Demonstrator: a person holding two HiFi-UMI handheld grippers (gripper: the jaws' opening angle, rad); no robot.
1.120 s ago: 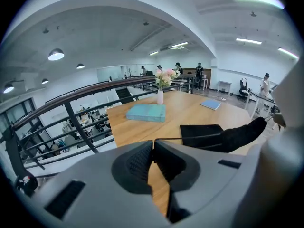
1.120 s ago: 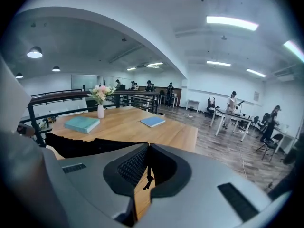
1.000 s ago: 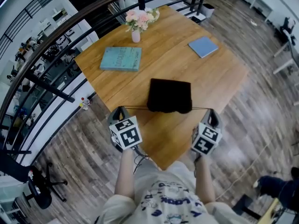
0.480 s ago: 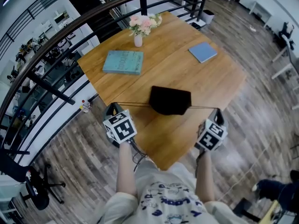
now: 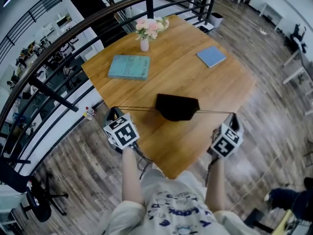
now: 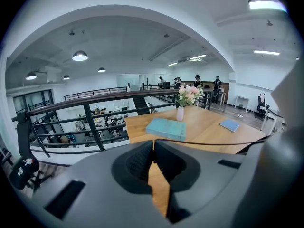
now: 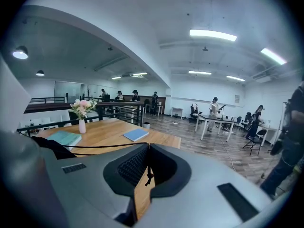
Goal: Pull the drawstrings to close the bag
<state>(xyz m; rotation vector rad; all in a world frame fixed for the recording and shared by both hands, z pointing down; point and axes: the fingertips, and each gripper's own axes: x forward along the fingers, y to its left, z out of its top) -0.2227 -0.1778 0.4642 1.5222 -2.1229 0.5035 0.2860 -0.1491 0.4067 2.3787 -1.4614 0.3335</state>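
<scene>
A black drawstring bag lies on the wooden table near its front corner, its mouth gathered. Two thin black drawstrings run taut from it, one to each side. My left gripper is shut on the left drawstring off the table's left edge; the cord leaves its closed jaws toward the right. My right gripper is shut on the right drawstring, whose knotted end hangs between the jaws. A corner of the bag shows in the right gripper view.
On the table are a teal book, a blue notebook and a vase of pink flowers. A dark railing curves behind the table's left side. The person's forearms reach from below.
Both grippers have moved apart, left going left and right going right. The drawstrings have stretched out longer and the bag's mouth has drawn in, making the bag look smaller.
</scene>
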